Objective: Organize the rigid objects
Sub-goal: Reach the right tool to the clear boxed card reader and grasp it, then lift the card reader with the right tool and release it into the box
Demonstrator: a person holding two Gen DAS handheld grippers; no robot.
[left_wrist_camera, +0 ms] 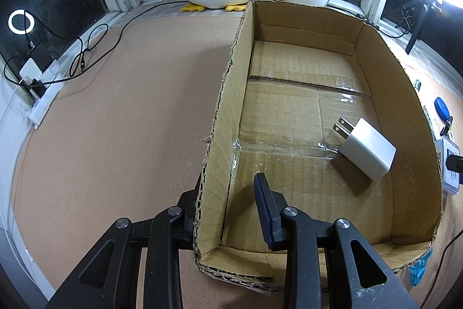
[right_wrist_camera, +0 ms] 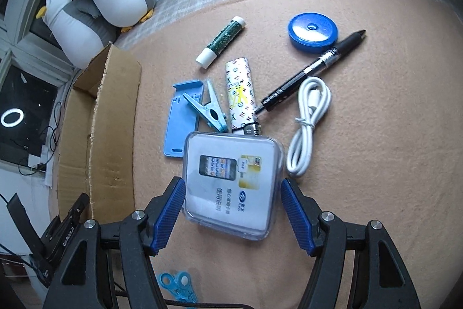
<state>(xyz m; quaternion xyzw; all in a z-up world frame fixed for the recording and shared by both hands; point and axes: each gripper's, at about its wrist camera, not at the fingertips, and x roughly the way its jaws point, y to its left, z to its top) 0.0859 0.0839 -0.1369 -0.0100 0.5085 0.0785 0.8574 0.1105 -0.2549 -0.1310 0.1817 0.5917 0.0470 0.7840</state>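
Left claw (left_wrist_camera: 228,210): clamped on the near left wall of the cardboard box (left_wrist_camera: 220,118), one finger outside and one inside. Risk, as a judgement: the torn, soft corrugated edge may crush or slip, letting the box swing when something drops in.
Cardboard box: open-topped, shallow, brown corrugated board with ragged cut rims and glossy tape along the floor seams; it stands on the counter (left_wrist_camera: 115,120), a tan, felt-like napped surface.
White charger (left_wrist_camera: 367,151): smooth, hard, rounded block with two metal prongs, lying on the box floor toward 3 o'clock, already sorted.
Blue phone stand (right_wrist_camera: 181,120): flat moulded plastic, at 11 o'clock of the case, with a blue clothes peg (right_wrist_camera: 209,112) touching its right edge.
Right claw (right_wrist_camera: 233,215): ribbed blue pads standing wide on either side of the clear plastic case (right_wrist_camera: 231,184), neither pad pressing yet; the case lies flat on the counter at the centre of the right wrist view.
Clear plastic case: square, rigid, glossy, rounded corners, printed card inside. Risk, as a judgement: slick walls and rounded corners may let it pivot or squirt out if gripped off-centre; its far edge touches a patterned lighter (right_wrist_camera: 241,94), which could be dragged along.
White cable (right_wrist_camera: 308,129): coiled, pliant, tied, at 2 o'clock of the case, near the right pad; it could snag.
Black pen (right_wrist_camera: 312,68): slender, glossy, tip touching the lighter.
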